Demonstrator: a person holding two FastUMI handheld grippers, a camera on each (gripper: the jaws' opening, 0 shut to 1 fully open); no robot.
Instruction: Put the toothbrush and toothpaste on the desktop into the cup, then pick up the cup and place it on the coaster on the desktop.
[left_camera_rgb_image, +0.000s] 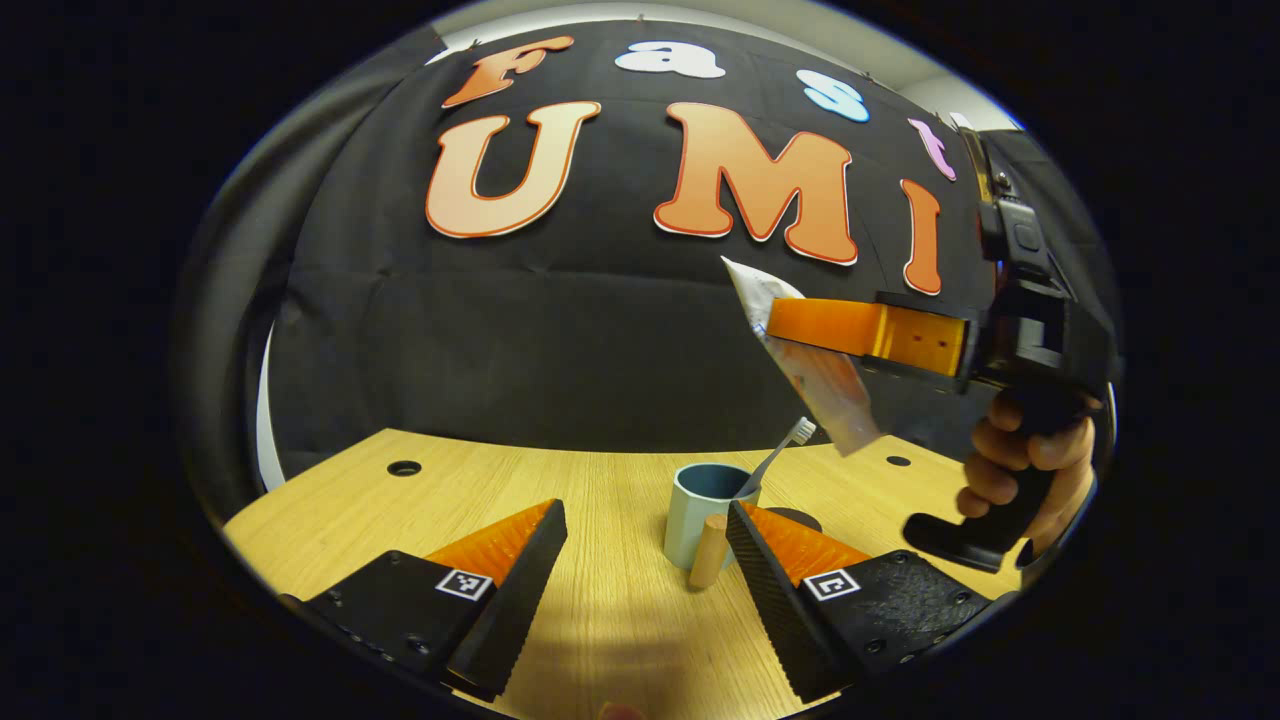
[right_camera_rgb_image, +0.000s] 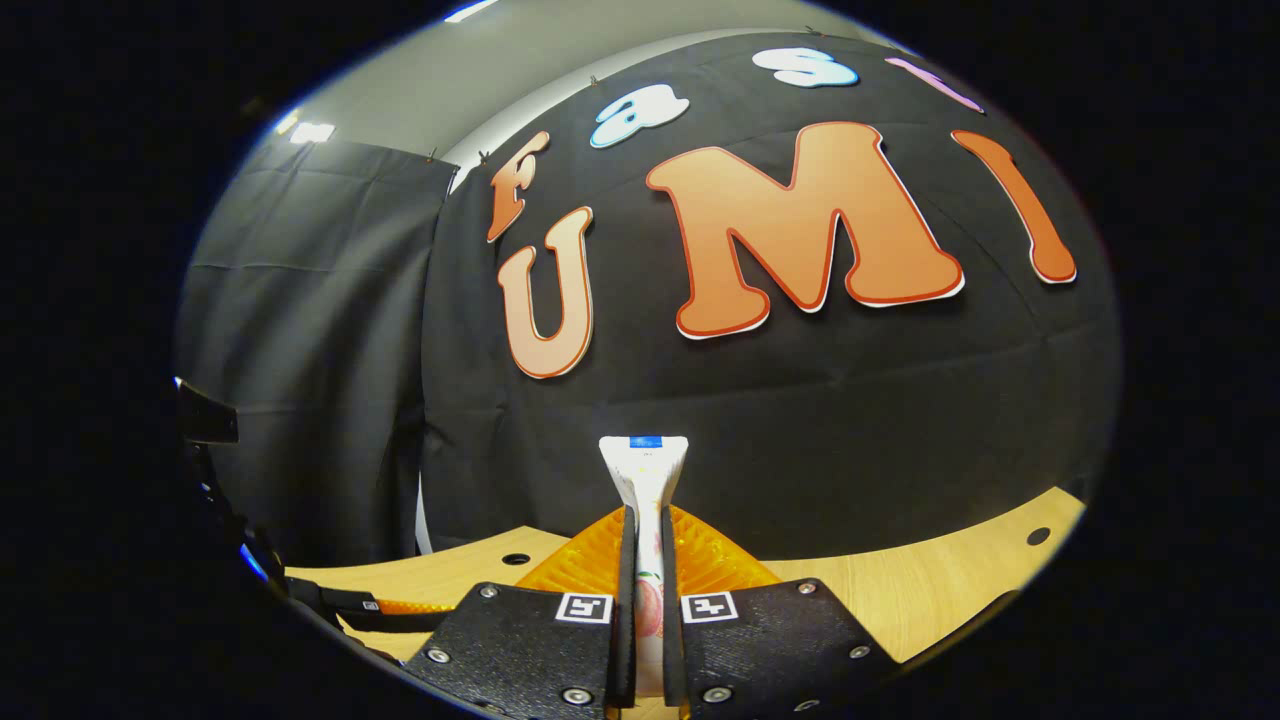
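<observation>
The right gripper (right_camera_rgb_image: 645, 620) clenches the toothpaste (right_camera_rgb_image: 645, 470) mid-tube – soft, light, likely to flex – aloft at two o'clock of the cup (left_camera_rgb_image: 700, 515), where the toothbrush (left_camera_rgb_image: 780, 455) stands. The left gripper (left_camera_rgb_image: 640, 570) gapes – empty, near the cup.

I read the desktop (left_camera_rgb_image: 600, 620) as pale matt wood grain, the cup (left_camera_rgb_image: 700, 510) as smooth matt with a wooden handle, the toothpaste (right_camera_rgb_image: 645, 470) as glossy crinkled plastic, the wall (left_camera_rgb_image: 560, 340) as creased matt cloth.
</observation>
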